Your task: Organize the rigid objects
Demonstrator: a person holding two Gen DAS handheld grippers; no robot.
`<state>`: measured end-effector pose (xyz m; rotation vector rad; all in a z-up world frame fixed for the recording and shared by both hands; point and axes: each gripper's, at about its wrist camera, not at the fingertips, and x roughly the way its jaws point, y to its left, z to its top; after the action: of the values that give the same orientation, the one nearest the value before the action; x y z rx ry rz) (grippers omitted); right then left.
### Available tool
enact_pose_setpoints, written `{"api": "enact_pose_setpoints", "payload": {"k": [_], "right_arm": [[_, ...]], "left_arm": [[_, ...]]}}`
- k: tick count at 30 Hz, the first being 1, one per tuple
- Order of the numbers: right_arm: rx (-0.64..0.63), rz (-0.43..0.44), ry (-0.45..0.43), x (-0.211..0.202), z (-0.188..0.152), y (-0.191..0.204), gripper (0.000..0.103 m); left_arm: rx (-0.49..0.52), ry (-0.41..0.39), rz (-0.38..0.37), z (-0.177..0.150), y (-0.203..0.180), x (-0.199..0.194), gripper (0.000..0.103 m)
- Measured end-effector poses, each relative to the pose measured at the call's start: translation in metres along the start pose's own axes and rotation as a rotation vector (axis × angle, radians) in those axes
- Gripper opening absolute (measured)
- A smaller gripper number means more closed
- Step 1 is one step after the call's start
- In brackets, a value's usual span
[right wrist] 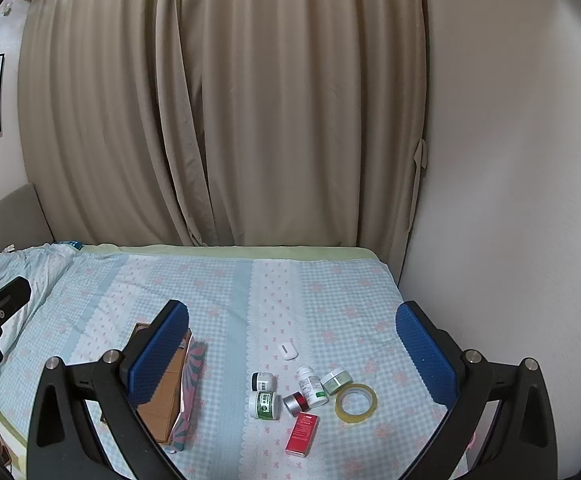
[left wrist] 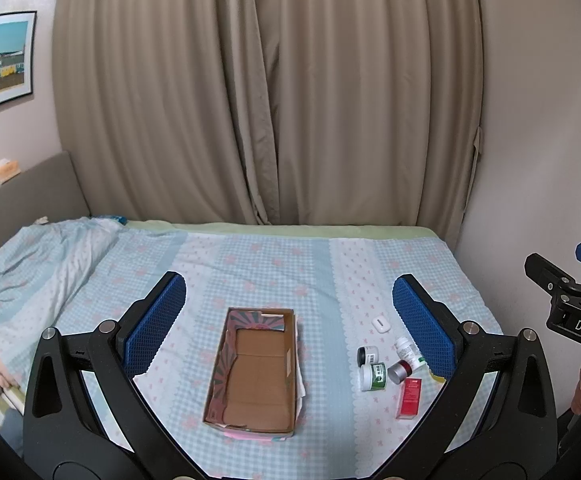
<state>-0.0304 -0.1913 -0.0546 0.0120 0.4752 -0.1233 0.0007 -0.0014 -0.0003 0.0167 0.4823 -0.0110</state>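
cardboard box (left wrist: 256,372) seen open and empty on bed (left wrist: 250,264), left of small-item cluster. cluster lies on white lace strip: red carton (right wrist: 302,434), green-label white jar (right wrist: 265,405), dark-lidded jar (right wrist: 262,381), silver-red cylinder (right wrist: 296,402), white pill bottle (right wrist: 311,386), pale green jar (right wrist: 335,382), tape roll (right wrist: 356,403), white case (right wrist: 288,351) set apart behind. left gripper (left wrist: 288,324) held above box, fingers apart, nothing clamped. right gripper (right wrist: 292,352) held above cluster, fingers apart, nothing clamped.
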Motion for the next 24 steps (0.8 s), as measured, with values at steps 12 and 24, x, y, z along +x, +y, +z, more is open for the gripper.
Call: {"api": "enact_pose_setpoints", "payload": {"k": [12,24], "right_arm": [[0.000,0.006,-0.001,-0.0020,-0.0006,0.0020,0.103],[-0.001,0.019,-0.001,-0.0019,0.0012,0.0029,0.103]], "left_arm": [[-0.003,-0.007,0.002,-0.0014,0.0039,-0.0028,0.103],[-0.004,-0.011,0.003,-0.0023,0.0037,-0.0033,0.103]]}}
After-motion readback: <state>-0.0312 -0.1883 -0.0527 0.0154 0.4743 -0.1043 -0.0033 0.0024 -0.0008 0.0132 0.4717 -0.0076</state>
